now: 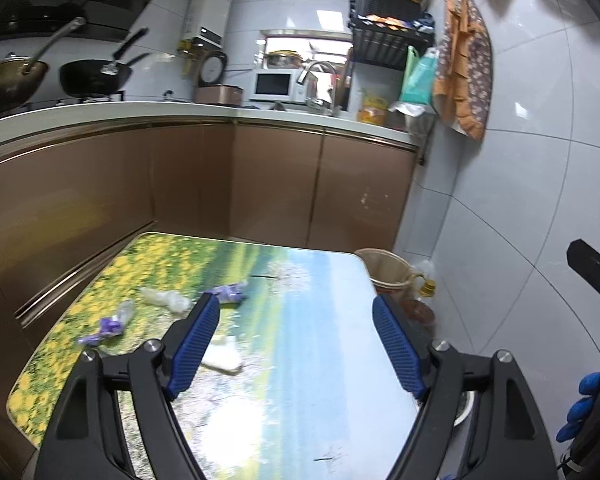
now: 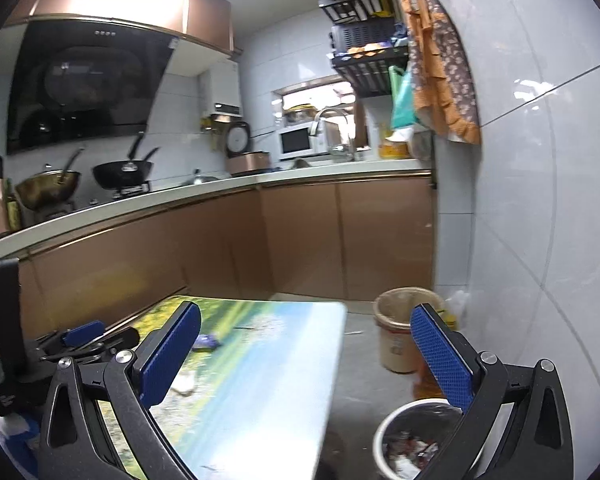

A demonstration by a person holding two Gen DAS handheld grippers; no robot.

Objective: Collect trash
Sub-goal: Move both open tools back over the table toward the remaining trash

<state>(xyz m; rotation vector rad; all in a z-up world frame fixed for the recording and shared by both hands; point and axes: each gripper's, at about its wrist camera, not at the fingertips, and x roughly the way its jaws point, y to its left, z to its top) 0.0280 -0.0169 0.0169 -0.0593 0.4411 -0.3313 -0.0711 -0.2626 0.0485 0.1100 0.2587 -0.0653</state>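
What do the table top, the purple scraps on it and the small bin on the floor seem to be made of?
Table top: smooth, glossy, probably glass or laminate; it reflects light over a printed meadow picture.
Purple scraps: thin crinkled plastic wrapper, judging by the twisted, partly clear ends.
Small bin: likely white plastic, with a dark liner and rubbish inside.

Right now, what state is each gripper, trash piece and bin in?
left gripper: open, empty
right gripper: open, empty
purple wrappers: lying on table
clear plastic scrap: lying on table
white bin: on floor, holds trash
tan bin: upright, lined
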